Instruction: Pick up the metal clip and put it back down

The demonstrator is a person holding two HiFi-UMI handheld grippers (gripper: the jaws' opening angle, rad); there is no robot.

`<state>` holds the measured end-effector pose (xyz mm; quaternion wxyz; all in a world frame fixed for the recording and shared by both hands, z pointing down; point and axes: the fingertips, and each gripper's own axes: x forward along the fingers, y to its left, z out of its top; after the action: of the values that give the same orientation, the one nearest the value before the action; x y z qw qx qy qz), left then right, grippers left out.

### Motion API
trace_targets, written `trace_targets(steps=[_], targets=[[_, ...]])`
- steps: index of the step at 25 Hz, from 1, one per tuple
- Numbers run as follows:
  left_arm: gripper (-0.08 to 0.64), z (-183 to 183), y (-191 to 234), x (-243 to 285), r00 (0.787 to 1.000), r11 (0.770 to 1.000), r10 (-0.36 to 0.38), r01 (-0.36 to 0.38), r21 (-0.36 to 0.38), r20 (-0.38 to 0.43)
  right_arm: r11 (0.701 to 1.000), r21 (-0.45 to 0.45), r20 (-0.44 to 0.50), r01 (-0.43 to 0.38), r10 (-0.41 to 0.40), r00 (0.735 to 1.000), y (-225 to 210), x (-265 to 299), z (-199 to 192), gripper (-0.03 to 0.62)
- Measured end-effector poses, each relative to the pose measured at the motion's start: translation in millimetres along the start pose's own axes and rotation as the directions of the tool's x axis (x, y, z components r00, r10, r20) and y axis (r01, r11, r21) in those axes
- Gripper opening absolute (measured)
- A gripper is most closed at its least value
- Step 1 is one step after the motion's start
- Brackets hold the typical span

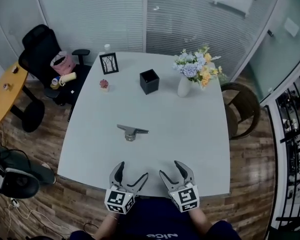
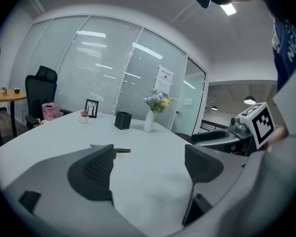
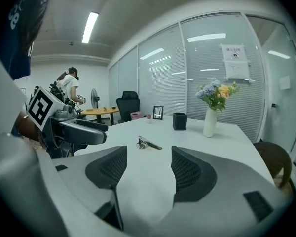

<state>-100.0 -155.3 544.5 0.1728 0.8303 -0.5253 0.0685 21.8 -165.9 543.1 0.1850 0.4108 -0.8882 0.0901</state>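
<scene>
Jaws apart and empty, left gripper (image 1: 133, 170) and right gripper (image 1: 170, 168) hover at bench (image 1: 190, 134) edge; metal clip (image 1: 132, 131) ahead wants a low, centred approach

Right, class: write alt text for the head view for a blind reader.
A metal clip lies untouched on a white table. The left gripper and right gripper hover open and empty at the near edge; a black box, picture frame and flower vase stand beyond.
</scene>
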Motion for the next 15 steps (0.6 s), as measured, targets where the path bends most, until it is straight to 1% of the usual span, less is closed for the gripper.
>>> trace_targets(steps=[2,5,6,9,11,12,13,15], targets=[[0.449,0,-4,0,1.000,1.000,-0.005,0.005,0.001,0.001,1.000,0.024,-0.006,-0.002,0.002,1.000,-2,-4,-5,0.288],[0.446,1,-10,-1,1.000,1.000,-0.023,0.023,-0.003,0.003,1.000,0.017,0.005,0.002,-0.002,1.000,-5,-9,-4,0.282],[0.434,1,-13,-2,0.999,0.999,-0.032,0.032,-0.001,0.005,1.000,0.016,0.010,0.003,-0.004,1.000,-6,-11,-4,0.273],[0.318,3,-20,-5,0.999,0.999,-0.044,0.044,0.013,0.013,1.000,0.015,0.026,0.007,-0.007,1.000,-6,-14,0,0.243],[0.247,4,-21,-7,0.999,0.999,-0.047,0.047,0.021,0.015,1.000,-0.006,0.037,0.012,-0.012,0.999,-4,-15,4,0.146],[0.194,4,-21,-8,0.999,0.999,-0.046,0.046,0.025,0.018,1.000,-0.015,0.041,0.013,-0.012,0.999,-2,-15,6,0.114],[0.157,5,-20,-10,0.999,0.999,-0.043,0.042,0.028,0.023,1.000,-0.020,0.043,0.010,-0.009,0.999,-1,-14,6,0.087],[0.050,7,-20,-13,0.999,0.999,-0.036,0.035,0.025,0.037,1.000,-0.017,0.044,-0.001,0.001,0.999,2,-13,5,0.027]])
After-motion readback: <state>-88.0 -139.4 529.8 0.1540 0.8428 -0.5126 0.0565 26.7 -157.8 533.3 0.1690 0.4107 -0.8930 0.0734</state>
